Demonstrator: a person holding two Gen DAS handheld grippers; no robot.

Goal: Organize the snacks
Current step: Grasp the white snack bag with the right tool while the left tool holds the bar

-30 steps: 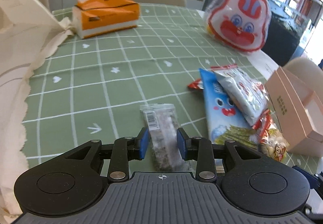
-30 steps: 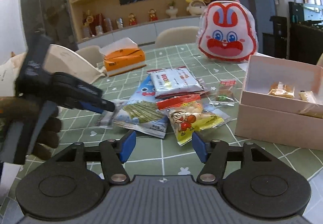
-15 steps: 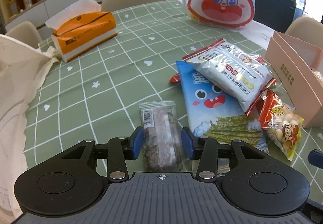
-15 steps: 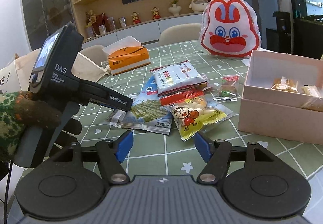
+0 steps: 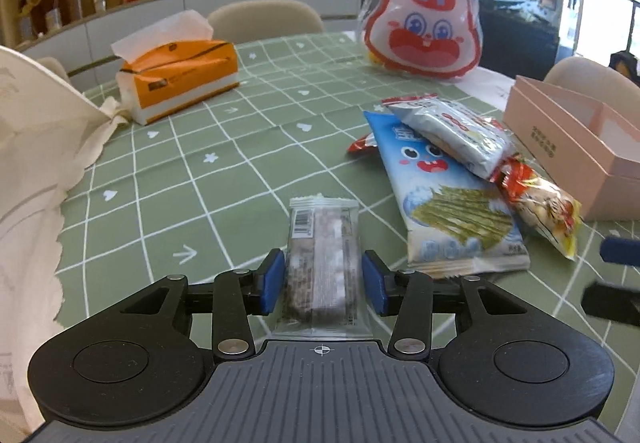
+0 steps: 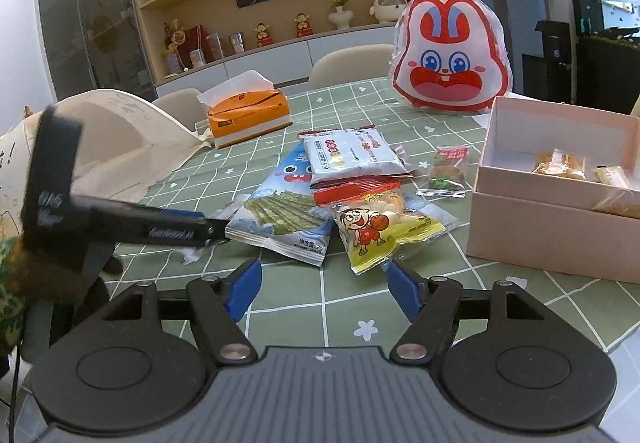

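Note:
A clear packet with dark contents (image 5: 322,243) lies on the green checked tablecloth (image 5: 208,179). My left gripper (image 5: 324,279) straddles it, its jaws closing, with a thin gap still at each blue pad. In the right wrist view the left gripper (image 6: 216,231) reaches in low from the left. My right gripper (image 6: 324,291) hovers with nothing between its fingers, its jaws opening. Ahead of it is a pile: a blue seaweed bag (image 6: 288,211), a silver-white pack (image 6: 352,159) and a yellow-red bag (image 6: 376,223). A pink box (image 6: 540,231) on the right holds a few wrapped snacks (image 6: 560,163).
A small red-green candy packet (image 6: 446,171) lies between the pile and the box. An orange tissue box (image 5: 180,79) and a rabbit-face bag (image 5: 424,31) stand at the back. A cream cloth bag (image 5: 36,147) slumps along the left edge. Chairs ring the table.
The left gripper's jaws went from pinching the packet to standing wider around it. It rolled level and sank toward the table. The right gripper's jaws spread a little.

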